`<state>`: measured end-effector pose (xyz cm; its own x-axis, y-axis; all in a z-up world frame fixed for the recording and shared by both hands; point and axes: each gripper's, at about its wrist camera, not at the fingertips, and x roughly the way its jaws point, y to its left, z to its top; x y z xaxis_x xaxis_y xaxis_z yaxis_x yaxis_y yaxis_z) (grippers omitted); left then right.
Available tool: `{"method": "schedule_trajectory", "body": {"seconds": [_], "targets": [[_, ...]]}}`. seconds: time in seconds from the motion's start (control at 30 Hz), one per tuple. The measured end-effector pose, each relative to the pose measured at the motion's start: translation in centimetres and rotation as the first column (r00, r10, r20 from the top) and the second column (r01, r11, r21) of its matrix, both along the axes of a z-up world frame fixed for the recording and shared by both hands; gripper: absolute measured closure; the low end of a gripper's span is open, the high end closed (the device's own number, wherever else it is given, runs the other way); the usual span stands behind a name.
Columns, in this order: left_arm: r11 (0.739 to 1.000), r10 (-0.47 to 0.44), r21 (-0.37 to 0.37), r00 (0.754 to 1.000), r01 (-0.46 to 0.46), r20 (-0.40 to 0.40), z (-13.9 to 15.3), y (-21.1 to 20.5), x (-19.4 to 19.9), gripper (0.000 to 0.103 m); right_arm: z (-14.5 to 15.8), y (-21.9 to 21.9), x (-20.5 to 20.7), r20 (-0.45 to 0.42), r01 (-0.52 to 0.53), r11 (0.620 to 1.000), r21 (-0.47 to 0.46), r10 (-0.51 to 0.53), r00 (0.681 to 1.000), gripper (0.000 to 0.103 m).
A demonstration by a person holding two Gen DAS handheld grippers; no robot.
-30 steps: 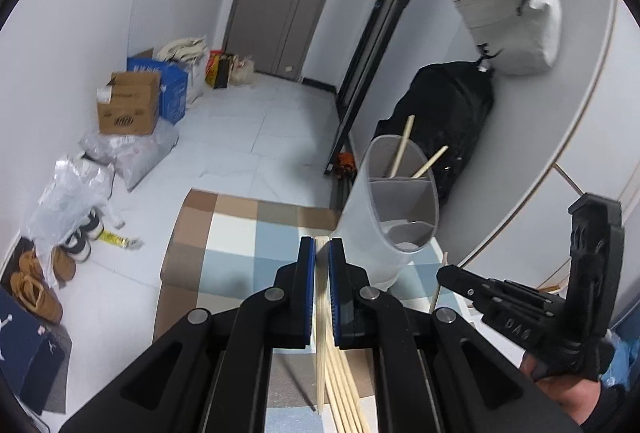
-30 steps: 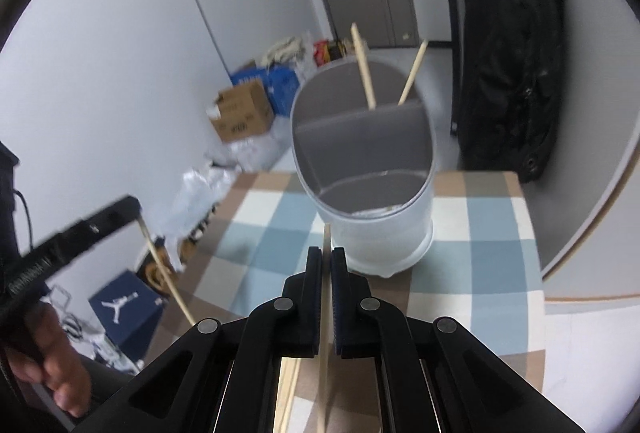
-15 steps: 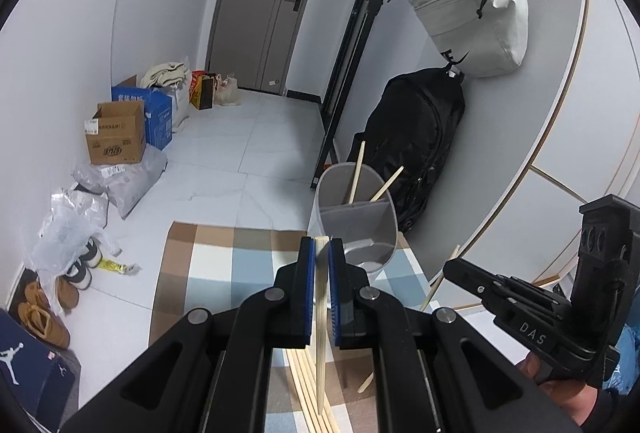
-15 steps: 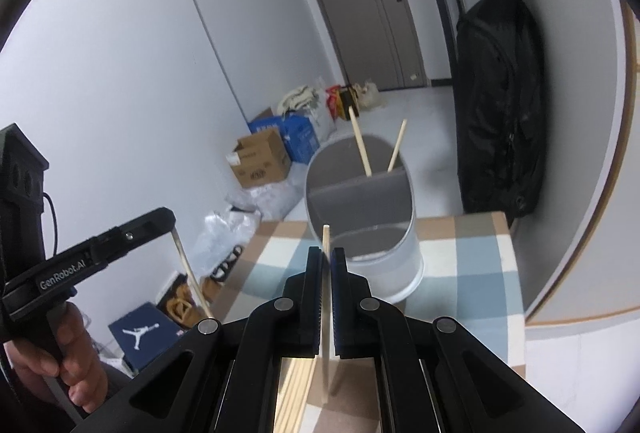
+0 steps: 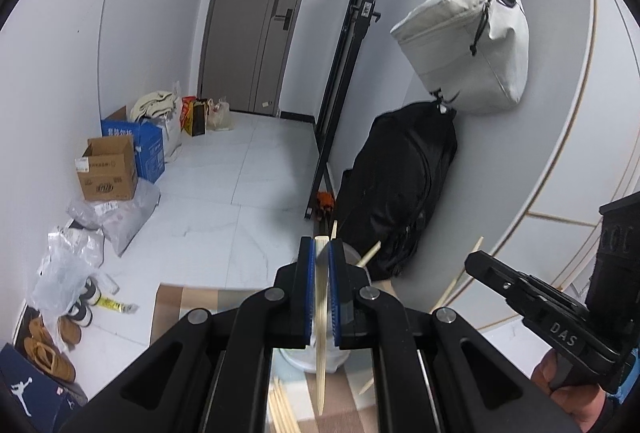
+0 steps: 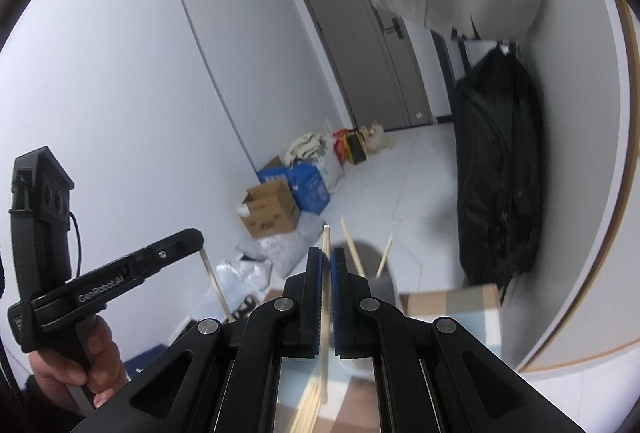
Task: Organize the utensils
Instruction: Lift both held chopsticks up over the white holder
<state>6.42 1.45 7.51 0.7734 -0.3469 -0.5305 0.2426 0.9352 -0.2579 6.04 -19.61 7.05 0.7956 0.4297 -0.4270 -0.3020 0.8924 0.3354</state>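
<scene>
The left gripper [image 5: 319, 253] is clamped on one wooden chopstick [image 5: 320, 333] that hangs point-down above the checked tablecloth [image 5: 192, 299], and the right gripper [image 6: 326, 261] pinches a second chopstick [image 6: 325, 317] the same way — both raised over the loose chopsticks [image 5: 282, 411] lying on the cloth near its front edge. The translucent utensil holder [image 6: 380, 285] stands towards the cloth's far edge with two sticks already leaning in it. These sticks look light, stiff and smooth — likely to pivot or slip in the pads, so a hold nearer the thick upper end should steady them.
</scene>
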Motion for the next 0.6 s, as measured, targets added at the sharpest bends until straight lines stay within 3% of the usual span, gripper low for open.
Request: {"method": "schedule_trajectory", "body": {"seconds": [0.3,0.6], "targets": [[1.000,0.022,0.003,0.999,-0.022,0.038,1.3,-0.7,4.1,0.100,3.3,-1.3,4.2,0.052,0.019,1.000,0.008,-0.019,0.998,0.100],[0.999,0.038,0.002,0.997,-0.039,0.067,1.8,-1.2,7.2,0.100,4.4,-0.9,7.6,0.100,0.023,1.000,-0.014,-0.022,0.995,0.100]]}}
